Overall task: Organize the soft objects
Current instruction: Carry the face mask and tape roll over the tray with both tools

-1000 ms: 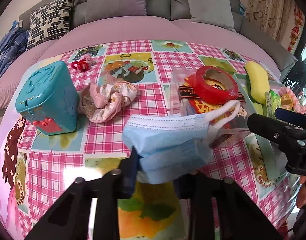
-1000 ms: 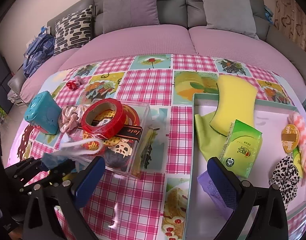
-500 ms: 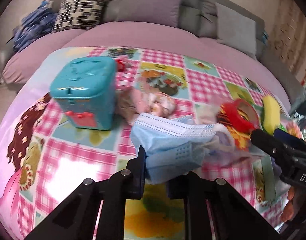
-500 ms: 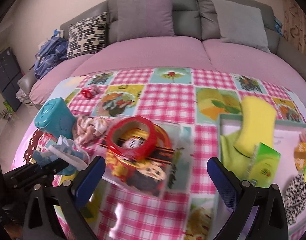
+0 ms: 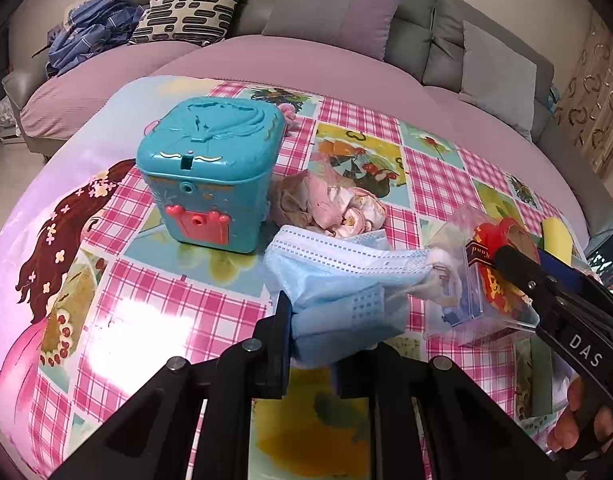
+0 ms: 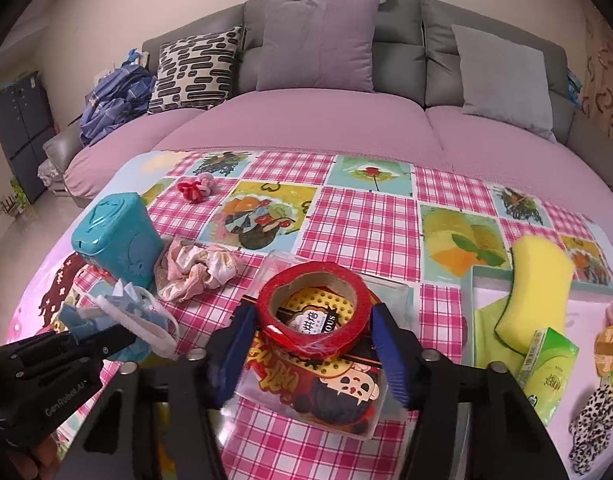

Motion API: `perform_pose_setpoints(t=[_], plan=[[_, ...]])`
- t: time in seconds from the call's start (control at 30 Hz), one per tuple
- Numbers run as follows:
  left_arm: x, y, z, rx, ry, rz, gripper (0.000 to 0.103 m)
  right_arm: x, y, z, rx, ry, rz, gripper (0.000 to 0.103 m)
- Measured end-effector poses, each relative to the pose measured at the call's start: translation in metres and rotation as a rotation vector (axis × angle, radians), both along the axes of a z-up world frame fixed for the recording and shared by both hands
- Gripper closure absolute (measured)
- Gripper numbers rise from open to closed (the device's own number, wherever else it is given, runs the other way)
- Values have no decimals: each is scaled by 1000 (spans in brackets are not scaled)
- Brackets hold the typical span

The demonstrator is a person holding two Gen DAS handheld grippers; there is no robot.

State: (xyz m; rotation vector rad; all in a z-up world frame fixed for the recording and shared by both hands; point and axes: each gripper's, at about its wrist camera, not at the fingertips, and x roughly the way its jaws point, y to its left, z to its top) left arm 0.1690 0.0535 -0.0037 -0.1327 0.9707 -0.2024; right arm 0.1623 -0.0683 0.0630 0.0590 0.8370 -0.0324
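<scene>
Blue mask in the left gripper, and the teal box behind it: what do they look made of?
The blue mask looks like matte non-woven fabric: pleats, stitched edge, soft folds. The teal box looks like hard moulded plastic with a slight sheen and raised relief on its lid.

light: bright, even, indoor | glare: white patch on glossy tablecloth, source probably overhead | shadows: soft, short | distortion: strong fisheye bowing, dark vignette at corners | focus: sharp centrally, slight softness on near right gripper fingers

Teal box and scrunchie crowd the left; far cloth open
</scene>
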Motion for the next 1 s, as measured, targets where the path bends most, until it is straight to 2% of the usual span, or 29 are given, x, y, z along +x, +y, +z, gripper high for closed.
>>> perform_pose_setpoints(t=[0.17,0.43,0.8,1.0], plan=[[2,-1,-2,5,8,5,87,-1,-5,1,31,-7,-8,44],[1,1,4,24,-9,26,87,-13,-20,20,80,-75,-32,44],[-9,-16,45,57,-115,12,87,-42,-72,43,93,-122,-162,44],[-12,-53,75,55,-179,-73,87,-66,-124,50,84,-120,-303,44]])
